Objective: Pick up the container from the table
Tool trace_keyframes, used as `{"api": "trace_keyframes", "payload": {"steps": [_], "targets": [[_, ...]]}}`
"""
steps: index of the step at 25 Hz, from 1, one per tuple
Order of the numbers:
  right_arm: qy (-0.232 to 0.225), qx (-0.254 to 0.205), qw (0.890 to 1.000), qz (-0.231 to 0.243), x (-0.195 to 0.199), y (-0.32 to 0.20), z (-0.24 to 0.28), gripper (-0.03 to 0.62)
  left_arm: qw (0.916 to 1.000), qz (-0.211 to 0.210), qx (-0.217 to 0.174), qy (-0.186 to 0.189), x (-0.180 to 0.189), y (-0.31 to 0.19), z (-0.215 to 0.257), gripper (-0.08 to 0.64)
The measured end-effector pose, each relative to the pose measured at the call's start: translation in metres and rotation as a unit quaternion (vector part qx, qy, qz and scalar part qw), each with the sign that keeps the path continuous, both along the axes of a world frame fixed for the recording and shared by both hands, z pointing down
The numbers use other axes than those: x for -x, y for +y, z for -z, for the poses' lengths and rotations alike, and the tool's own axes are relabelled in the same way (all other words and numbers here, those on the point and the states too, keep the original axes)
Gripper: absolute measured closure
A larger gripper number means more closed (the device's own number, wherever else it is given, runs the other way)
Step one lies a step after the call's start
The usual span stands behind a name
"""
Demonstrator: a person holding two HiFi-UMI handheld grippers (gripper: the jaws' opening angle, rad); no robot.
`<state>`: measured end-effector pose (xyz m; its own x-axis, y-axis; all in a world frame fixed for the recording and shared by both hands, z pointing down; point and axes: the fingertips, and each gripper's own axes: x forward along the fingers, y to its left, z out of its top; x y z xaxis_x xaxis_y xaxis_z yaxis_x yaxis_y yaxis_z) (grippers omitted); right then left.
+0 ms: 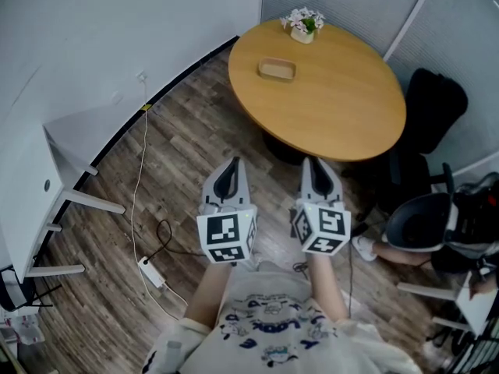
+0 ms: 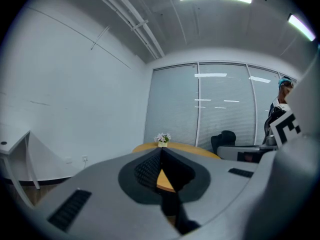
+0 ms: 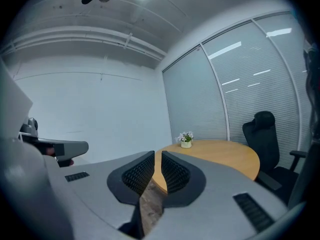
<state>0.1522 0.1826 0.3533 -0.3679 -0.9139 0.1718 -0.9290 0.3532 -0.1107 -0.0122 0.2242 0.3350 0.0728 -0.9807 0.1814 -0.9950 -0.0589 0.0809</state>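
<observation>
The container (image 1: 277, 70) sits on the far side of the table (image 1: 343, 123), well ahead of my empty left gripper (image 1: 232, 168), fingers (image 2: 146, 171) touching at the tips, and right gripper (image 1: 313, 168), fingers a slit apart, so I should reach forward and open wide
</observation>
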Motion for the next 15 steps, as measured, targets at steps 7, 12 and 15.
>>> {"api": "trace_keyframes", "payload": {"steps": [7, 12, 15], "targets": [[0.000, 0.004, 1.000, -0.010, 0.009, -0.056, -0.007, 0.563, 1.0000, -0.009, 0.000, 0.003, 0.011, -0.057, -0.006, 0.557], [0.001, 0.002, 1.000, -0.022, 0.026, -0.107, -0.006, 0.563, 0.9997, -0.021, -0.003, 0.006, 0.028, -0.112, -0.005, 0.557], [0.000, 0.005, 0.999, -0.033, 0.029, -0.142, -0.006, 0.563, 0.9995, -0.030, -0.002, 0.007, 0.033, -0.150, -0.004, 0.557]]}}
